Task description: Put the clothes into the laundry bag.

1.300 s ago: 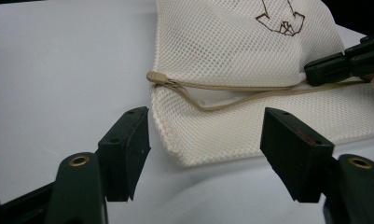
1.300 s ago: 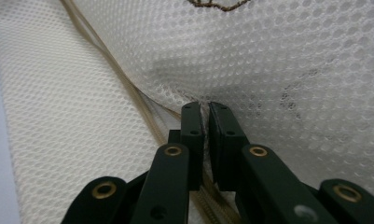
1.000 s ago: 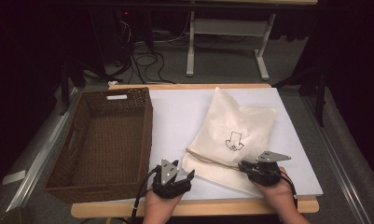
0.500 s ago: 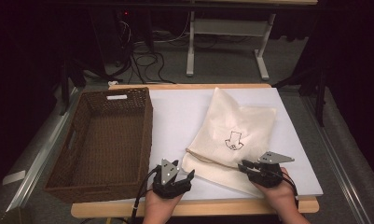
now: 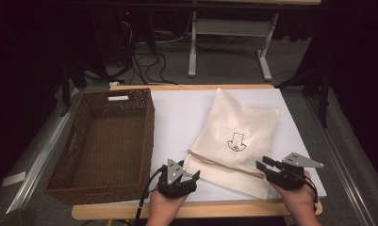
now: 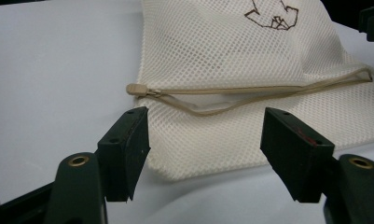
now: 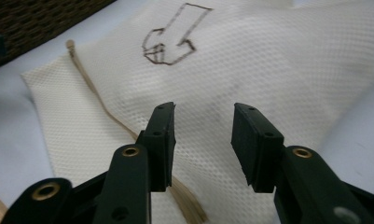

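A cream mesh bag (image 5: 238, 136) with a brown line drawing lies flat on the white table top (image 5: 182, 113). Its tan zipper (image 5: 224, 162) runs along the near edge. My left gripper (image 5: 184, 172) rests by the bag's near left corner. In the left gripper view it (image 6: 208, 140) stands open, with the corner of the bag (image 6: 212, 149) just beyond the jaws and the zipper pull (image 6: 138, 88) farther off. My right gripper (image 5: 264, 164) hovers at the bag's near right edge. Its jaws (image 7: 203, 135) have just been opening, with nothing between them and mesh (image 7: 250, 70) underneath.
A dark brown wicker basket (image 5: 102, 141), empty, takes up the table's left side. The wooden table edge (image 5: 201, 209) runs just in front of both hands. Beyond the table are a white desk frame (image 5: 224, 42) and cables on the floor.
My right gripper has shifted a little to the right and risen off the bag's near edge, its jaws wider apart. The left gripper and the bag have stayed put.
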### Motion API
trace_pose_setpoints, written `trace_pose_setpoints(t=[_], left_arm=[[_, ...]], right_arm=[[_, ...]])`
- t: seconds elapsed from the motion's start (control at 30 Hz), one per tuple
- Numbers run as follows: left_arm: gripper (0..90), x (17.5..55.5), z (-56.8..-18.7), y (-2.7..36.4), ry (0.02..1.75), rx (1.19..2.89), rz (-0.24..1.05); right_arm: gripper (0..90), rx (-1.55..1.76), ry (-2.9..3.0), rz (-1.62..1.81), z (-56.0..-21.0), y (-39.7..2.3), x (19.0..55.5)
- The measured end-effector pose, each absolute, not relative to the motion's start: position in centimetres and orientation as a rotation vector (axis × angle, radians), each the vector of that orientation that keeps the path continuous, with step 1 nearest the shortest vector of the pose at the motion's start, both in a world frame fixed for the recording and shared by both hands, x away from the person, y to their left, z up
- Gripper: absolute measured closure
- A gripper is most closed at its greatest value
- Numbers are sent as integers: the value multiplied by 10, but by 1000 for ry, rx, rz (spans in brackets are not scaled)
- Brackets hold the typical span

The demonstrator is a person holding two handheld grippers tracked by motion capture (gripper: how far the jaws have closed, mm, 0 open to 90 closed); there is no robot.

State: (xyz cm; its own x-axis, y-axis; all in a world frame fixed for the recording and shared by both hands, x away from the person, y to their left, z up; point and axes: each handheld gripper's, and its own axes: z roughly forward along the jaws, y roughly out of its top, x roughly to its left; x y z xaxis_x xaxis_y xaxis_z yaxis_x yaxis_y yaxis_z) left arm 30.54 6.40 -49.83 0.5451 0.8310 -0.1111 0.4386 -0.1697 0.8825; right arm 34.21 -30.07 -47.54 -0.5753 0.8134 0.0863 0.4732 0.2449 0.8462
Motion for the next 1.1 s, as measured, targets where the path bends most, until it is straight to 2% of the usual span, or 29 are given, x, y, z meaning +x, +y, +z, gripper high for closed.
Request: trace_pose_setpoints(t=[0.3,0.43,0.6,0.67,0.8,0.87,0.9,0.97,1.0,1.1], left_arm=[[331,314,-497,51,1000,1810,468],[331,315,-496,49,993,1802,465],[331,315,-495,50,996,1803,474],[331,315,-495,51,1000,1801,476],[331,315,-496,53,1010,1801,476],[331,315,-496,53,1011,1802,477],[331,315,-495,53,1011,1800,481],[331,315,-496,53,1012,1803,481],[331,315,-496,53,1012,1805,482],[331,315,-496,54,1017,1807,485]], right_arm=[[437,1411,2118,1142,-495,-327,340],[325,1481,2134,1100,-505,-329,343],[300,1464,2159,1069,-510,-322,345],[329,1445,2174,1059,-511,-320,344],[467,1376,2213,1049,-512,-314,341],[598,1350,2224,1014,-511,-310,340],[634,1339,2233,1009,-510,-310,340],[785,1308,2260,964,-508,-307,341],[819,1298,2280,965,-507,-306,341],[840,1289,2284,968,-506,-306,341]])
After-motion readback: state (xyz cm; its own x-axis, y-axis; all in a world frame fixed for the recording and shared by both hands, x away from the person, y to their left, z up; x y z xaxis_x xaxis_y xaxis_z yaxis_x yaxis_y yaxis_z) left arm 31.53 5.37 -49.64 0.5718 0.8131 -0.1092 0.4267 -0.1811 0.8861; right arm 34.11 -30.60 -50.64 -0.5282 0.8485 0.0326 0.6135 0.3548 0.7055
